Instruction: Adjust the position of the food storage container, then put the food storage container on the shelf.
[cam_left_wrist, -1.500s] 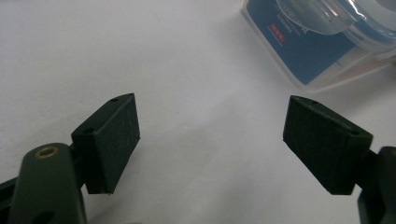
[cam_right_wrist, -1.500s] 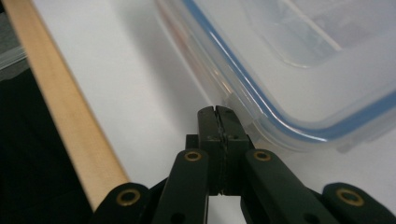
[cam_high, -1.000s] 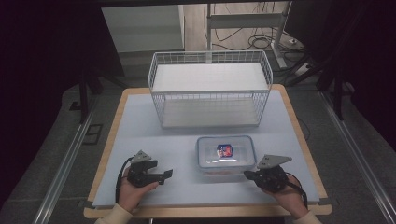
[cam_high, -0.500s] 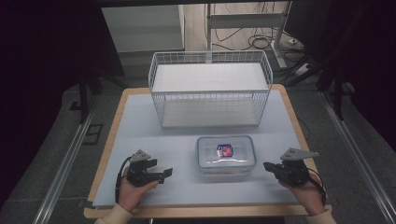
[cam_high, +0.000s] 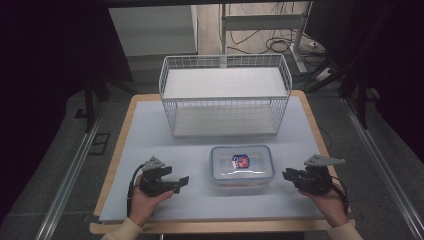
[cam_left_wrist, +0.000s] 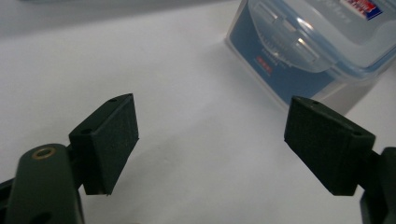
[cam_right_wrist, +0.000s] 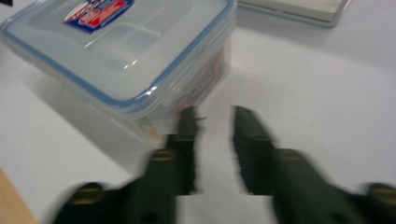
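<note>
- We find the box (cam_high: 242, 166) on the white table (cam_high: 150, 135), between 2 grippers, near the wire basket (cam_high: 225, 95).
- Left gripper (cam_high: 175, 182): jaws spread wide, nothing between.
- Right gripper (cam_high: 289, 175): jaws just opening, nothing between.
- Dark room around.

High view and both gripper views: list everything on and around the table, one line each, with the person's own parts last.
Clear plastic food container with blue-rimmed snap lid and red-and-blue label: one, near middle of the table, between the two grippers, lid on.
White wire basket: one, far half of the table, a pale board lying inside it.
Light blue table mat: one, covering the wooden tabletop.
Cables: several, dark, on the floor beyond the table.
Left gripper: one, black, left of the container, jaws wide apart, nothing between them.
Right gripper: one, black, right of the container, jaws just been opening, nothing between them.
Hands: two, at the near edge.
</note>
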